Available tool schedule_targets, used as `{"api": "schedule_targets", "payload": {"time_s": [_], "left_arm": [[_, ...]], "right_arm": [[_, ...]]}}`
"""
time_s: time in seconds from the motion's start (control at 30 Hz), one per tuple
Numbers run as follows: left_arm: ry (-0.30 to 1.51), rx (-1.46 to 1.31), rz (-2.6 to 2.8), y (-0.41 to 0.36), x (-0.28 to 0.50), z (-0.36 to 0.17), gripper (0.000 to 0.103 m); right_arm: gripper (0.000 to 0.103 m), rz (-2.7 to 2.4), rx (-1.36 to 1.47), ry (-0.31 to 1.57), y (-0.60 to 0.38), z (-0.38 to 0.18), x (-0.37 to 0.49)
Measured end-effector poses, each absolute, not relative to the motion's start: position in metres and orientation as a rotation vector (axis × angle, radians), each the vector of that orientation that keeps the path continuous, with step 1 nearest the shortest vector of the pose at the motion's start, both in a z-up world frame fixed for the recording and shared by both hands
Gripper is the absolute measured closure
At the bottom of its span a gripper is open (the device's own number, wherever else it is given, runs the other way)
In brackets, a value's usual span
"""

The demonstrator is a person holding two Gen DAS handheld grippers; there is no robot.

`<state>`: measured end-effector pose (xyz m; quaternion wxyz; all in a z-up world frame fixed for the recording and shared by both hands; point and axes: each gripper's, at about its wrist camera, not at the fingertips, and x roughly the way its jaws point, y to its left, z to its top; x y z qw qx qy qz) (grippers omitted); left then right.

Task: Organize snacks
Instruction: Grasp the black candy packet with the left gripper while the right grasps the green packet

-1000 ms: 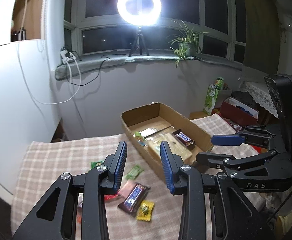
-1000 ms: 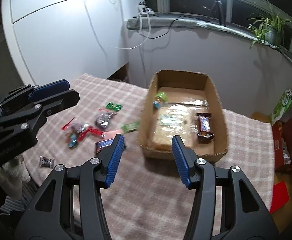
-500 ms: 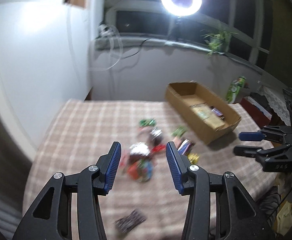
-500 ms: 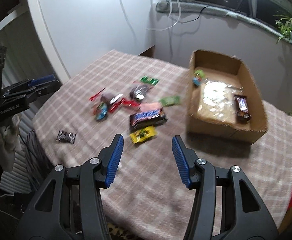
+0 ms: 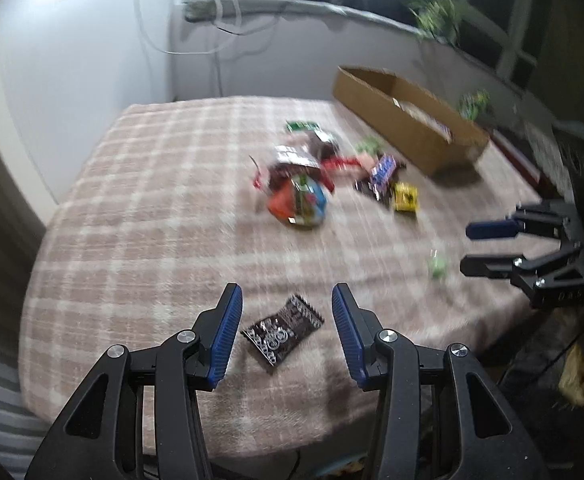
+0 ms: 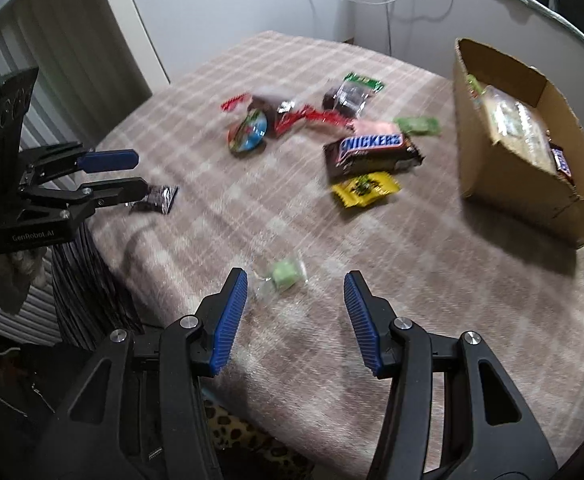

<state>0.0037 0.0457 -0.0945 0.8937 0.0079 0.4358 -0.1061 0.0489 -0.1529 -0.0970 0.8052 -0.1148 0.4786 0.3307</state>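
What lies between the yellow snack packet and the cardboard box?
In the right wrist view, only bare checked cloth lies between the yellow snack packet and the cardboard box. The Snickers bar lies just behind the packet, not between them.

1. One cardboard box (image 6: 528, 184), on the table (image 6: 432, 300).
2. Two Snickers bars: one on the table (image 6: 372, 151), one in the box (image 6: 560, 160).
3. One yellow packet (image 6: 366, 188).
4. One round foil-wrapped sweet, orange, green and blue (image 6: 249, 134).
5. One small black packet with white print (image 5: 281, 330).
6. One small pale green sweet in clear wrap (image 6: 285, 276).
7. Two flat green packets (image 6: 364, 81) (image 6: 418, 124).
8. Two tongs: left (image 5: 283, 328), right (image 6: 295, 312).
9. The dark, pink and red wrappers in the middle heap (image 6: 312, 114) overlap and blur; no sure count.
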Motion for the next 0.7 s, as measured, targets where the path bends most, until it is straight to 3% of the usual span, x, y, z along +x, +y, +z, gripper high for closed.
{"api": "schedule_targets", "payload": {"time_s": [0.57, 0.7], "left_arm": [[0.954, 0.216, -0.259, 0.043, 0.014, -0.125, 0.057], [0.945, 0.203, -0.277, 0.043, 0.012, -0.125, 0.065]], "right_arm": [[0.05, 0.698, -0.345, 1.037, -0.126, -0.118, 0.052], [0.055, 0.69, -0.366, 1.028, -0.124, -0.119, 0.05]]}}
